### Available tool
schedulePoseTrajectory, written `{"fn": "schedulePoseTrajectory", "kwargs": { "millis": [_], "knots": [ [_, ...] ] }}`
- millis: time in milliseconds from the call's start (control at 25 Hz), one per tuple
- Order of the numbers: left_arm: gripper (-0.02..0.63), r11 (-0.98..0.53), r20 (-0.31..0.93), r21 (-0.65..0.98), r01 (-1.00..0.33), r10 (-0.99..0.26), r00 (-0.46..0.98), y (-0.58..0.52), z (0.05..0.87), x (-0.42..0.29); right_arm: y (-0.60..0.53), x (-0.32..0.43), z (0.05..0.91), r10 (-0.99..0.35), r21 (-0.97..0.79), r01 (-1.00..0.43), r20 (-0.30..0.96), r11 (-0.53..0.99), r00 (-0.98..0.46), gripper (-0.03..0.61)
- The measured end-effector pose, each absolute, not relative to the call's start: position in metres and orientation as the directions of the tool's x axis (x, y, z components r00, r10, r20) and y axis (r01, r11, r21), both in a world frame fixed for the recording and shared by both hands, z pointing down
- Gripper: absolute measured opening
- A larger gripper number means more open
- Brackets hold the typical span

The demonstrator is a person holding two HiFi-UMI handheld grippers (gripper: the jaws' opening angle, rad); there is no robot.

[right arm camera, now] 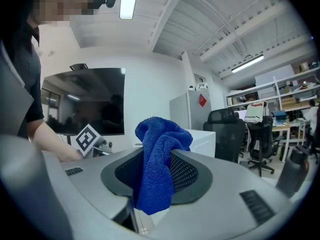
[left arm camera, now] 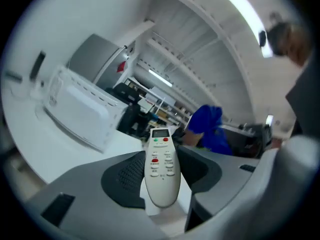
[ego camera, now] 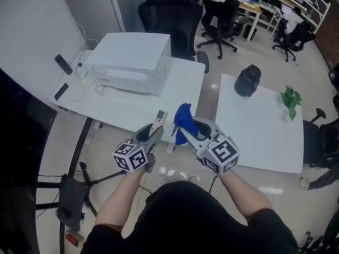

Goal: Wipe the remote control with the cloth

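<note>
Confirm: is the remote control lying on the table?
No, the remote control is gripped in the left hand-held gripper, held up in the air.

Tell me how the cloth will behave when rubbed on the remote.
Probably floppy: the cloth bunches and droops in the right gripper. Likely light and grippy, given its looped weave. It should mould around the remote rather than push it.

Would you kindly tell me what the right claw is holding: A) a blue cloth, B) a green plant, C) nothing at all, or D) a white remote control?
A: the right gripper view shows the right claw closed on the blue cloth, while the remote control sits in the left claw.
</note>
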State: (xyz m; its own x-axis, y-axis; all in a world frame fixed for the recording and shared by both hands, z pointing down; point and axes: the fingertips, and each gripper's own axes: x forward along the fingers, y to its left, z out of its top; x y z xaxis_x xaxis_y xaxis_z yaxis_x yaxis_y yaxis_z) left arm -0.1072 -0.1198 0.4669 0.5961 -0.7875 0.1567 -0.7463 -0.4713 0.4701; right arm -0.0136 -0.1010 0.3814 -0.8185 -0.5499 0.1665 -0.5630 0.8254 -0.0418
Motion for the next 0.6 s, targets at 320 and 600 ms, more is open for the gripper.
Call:
{"fn": "schedulePoseTrajectory", "kwargs": {
  "millis": [320,600],
  "knots": [
    [0.204,-0.249,0.539,-0.007,-0.968,-0.817,0.207,-0.19,0.626,-0.168,-0.082,0.003,0.444,-0.567,-0.036,-0.61,0.33,0.791,-0.755,0.15],
    [0.204,-0.222,0.629,-0.03,-0.975,-0.762,0.154,-0.218,0.697,-0.188,-0.077,0.014,0.47,-0.577,-0.051,-0.65,0.412,0.758,-0.705,0.15]
  ]
}}
